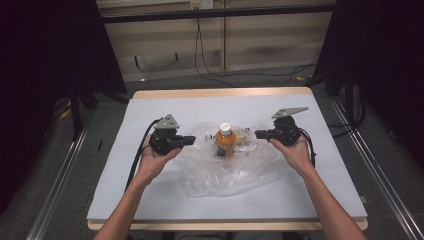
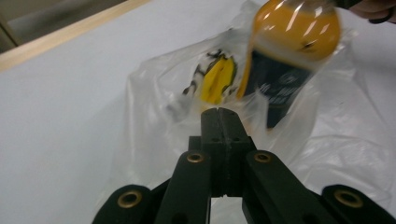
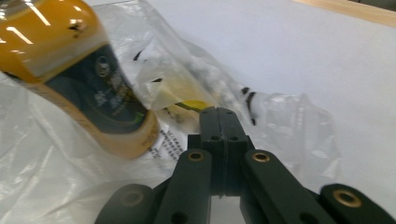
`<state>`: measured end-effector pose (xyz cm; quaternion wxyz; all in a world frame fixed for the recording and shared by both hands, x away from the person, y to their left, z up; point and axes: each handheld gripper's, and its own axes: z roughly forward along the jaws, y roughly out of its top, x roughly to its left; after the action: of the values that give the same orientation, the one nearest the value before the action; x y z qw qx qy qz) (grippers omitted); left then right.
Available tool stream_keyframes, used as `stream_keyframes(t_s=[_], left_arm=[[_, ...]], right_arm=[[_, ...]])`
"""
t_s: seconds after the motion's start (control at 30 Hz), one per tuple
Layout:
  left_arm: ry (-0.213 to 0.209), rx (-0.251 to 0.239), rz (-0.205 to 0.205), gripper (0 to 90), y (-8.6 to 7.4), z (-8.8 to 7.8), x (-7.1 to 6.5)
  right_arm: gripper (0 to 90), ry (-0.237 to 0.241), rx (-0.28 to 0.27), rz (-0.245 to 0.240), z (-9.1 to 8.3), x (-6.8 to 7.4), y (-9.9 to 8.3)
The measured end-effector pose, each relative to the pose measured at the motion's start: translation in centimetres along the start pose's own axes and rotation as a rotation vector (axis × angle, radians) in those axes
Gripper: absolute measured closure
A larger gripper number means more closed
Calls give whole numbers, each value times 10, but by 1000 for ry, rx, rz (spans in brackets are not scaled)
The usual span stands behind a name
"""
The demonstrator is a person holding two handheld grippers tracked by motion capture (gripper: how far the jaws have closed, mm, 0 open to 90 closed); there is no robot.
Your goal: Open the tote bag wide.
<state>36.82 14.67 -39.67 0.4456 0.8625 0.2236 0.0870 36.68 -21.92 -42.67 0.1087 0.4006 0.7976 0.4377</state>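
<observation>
A clear plastic bag [image 1: 225,175] lies crumpled at the middle of the table. Inside it stands an orange drink bottle [image 1: 225,140] with a white cap and a dark label. My left gripper [image 1: 191,140] is at the bag's left edge, its jaws pressed together with the film [image 2: 154,93] gathered at their tips. My right gripper [image 1: 258,134] is at the bag's right edge, jaws likewise together on the film [image 3: 289,121]. The bottle [image 2: 289,42] looms just beyond the left gripper [image 2: 218,112], and the bottle [image 3: 70,60] sits left of the right gripper [image 3: 218,111]. A small yellow packet [image 2: 217,79] also lies in the bag.
The table [image 1: 150,200] carries a pale grey mat with a wooden rim showing at the far and near edges. Black cables [image 1: 240,75] run over the floor behind it. Metal rails [image 1: 60,180] flank both sides.
</observation>
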Motion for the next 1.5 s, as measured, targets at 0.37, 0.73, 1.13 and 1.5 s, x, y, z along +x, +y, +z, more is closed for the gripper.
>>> stream_keyframes(t_s=[0.37,0.73,1.13,1.5], left_arm=[[-96,191,67,900,-4,49,-22],[-87,350,49,900,-25,78,-15],[-162,450,91,900,-41,51,-23],[-221,471,122,900,-51,35,-31]], right_arm=[[900,80,151,-83,25,29,1],[900,34,354,-93,55,26,-7],[900,91,506,-155,28,13,-23],[900,79,536,-140,2,-5,-36]])
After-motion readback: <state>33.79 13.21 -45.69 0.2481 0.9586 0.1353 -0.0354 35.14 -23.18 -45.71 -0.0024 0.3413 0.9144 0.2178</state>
